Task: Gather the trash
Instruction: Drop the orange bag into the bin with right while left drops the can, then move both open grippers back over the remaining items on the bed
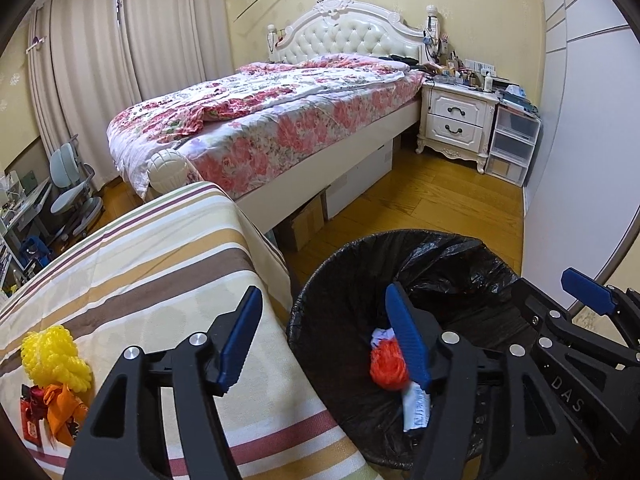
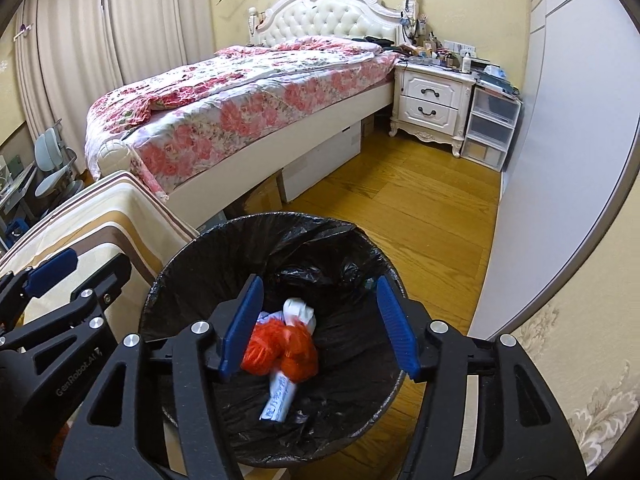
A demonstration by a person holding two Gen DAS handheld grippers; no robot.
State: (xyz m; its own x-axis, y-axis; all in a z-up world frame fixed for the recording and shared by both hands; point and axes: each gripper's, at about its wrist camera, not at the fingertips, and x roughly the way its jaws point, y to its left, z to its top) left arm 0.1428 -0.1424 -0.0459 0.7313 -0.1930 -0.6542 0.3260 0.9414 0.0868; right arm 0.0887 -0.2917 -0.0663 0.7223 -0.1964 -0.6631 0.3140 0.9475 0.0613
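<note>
Left gripper [image 1: 326, 340], black-framed with blue ribbed pads: jaws parted, nothing between them, straddling the edge of the striped cloth-covered table [image 1: 160, 264] and the rim of the bin. Right gripper [image 2: 320, 330], same build: jaws likewise released and empty, held above the bin's mouth. The two grippers sit side by side, each visible at the edge of the other's view.

Round bin lined with a black plastic bag [image 2: 224, 248], standing on the wooden floor [image 2: 420, 208] just beside the table. At its bottom lie a crumpled orange-red net [image 2: 280, 350], a white wad [image 2: 300, 312] and a white printed wrapper [image 2: 278, 400], heaped together and touching.

On the table's near left corner: a yellow foam net [image 1: 52, 356], and next to it an orange cloth scrap on a red packet [image 1: 52, 412].

Background: bed with floral quilt [image 1: 260, 120], white tufted headboard, cluttered white nightstand [image 1: 456, 120], beige curtains [image 1: 100, 60].
</note>
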